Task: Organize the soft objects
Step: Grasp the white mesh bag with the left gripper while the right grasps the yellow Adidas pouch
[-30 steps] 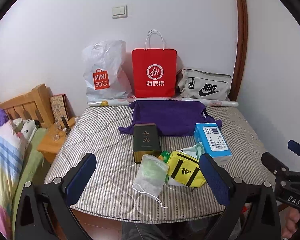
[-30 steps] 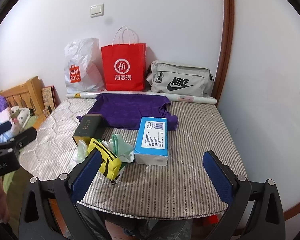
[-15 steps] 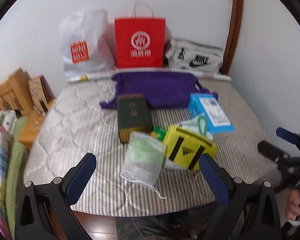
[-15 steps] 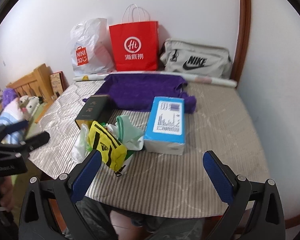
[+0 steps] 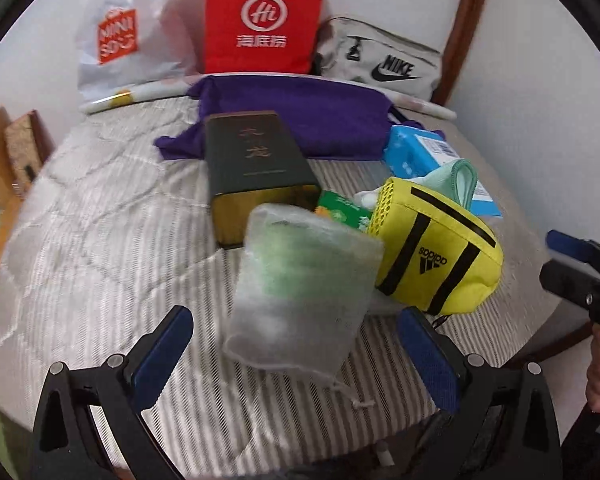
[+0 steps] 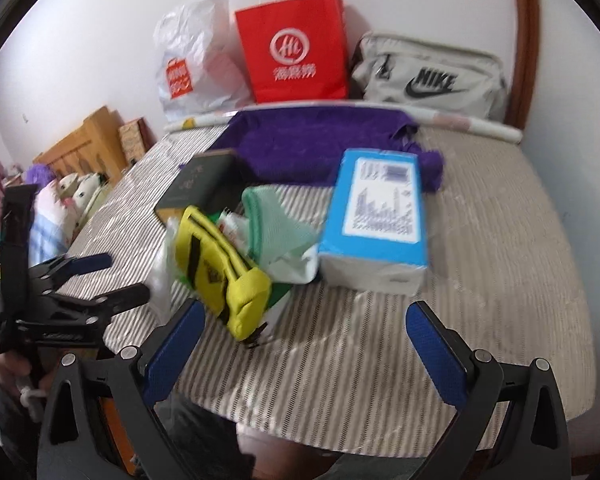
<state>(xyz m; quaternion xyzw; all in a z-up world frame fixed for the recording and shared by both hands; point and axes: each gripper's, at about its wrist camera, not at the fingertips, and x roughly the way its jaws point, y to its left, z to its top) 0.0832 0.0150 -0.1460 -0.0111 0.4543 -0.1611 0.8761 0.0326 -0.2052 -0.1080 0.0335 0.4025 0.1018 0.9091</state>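
A white mesh pouch (image 5: 300, 288) with something green inside lies on the striped mattress (image 5: 100, 248), just ahead of my open left gripper (image 5: 296, 344). Beside it sits a yellow Adidas pouch (image 5: 432, 256), also in the right wrist view (image 6: 224, 268), with a mint green mesh bag (image 6: 276, 224) behind it. A purple cloth (image 5: 300, 116) lies spread at the back. My right gripper (image 6: 304, 344) is open and empty, near the mattress's front edge, just right of the yellow pouch.
A dark green box (image 5: 256, 168) and a blue box (image 6: 376, 216) lie on the mattress. A Miniso bag (image 5: 120, 40), a red paper bag (image 5: 260, 20) and a grey Nike bag (image 5: 380, 60) stand against the wall. A wooden headboard (image 6: 80, 148) is at left.
Both grippers have moved forward and down toward the pile on the mattress. The left one has closed in on the white mesh pouch. Both stay open.
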